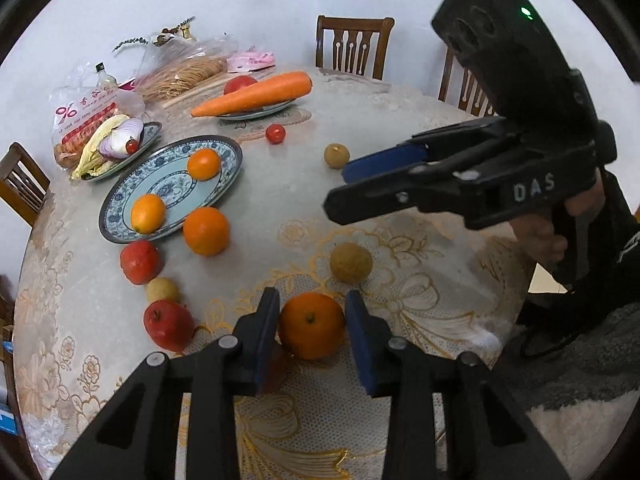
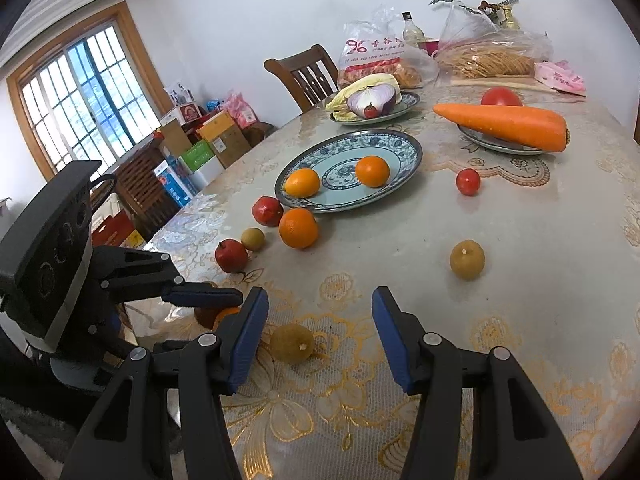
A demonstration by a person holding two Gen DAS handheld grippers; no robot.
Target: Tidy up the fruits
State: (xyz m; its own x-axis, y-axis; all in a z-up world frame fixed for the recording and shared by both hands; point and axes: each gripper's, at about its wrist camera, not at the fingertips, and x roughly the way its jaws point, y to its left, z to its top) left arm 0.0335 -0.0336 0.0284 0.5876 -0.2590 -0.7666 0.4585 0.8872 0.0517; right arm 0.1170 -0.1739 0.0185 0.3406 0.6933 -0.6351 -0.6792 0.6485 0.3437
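Tongs of the left gripper [image 1: 312, 328] are pinching a mandarin [image 1: 311, 326] at the counter's [image 1: 400, 128] near edge, blue pads [image 1: 267, 332] touching both flanks. Right tongs [image 2: 320, 336] are hanging spread over a brown longan [image 2: 291, 343], gripping nothing. Farther off, the blue-patterned plate [image 1: 224, 148] is holding two mandarins. Round skin may be slipping out during lifting, rolling toward the edge.

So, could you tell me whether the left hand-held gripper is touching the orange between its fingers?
Touching: in the left wrist view both blue pads of the left hand-held gripper sit against the sides of the orange, no gap showing.
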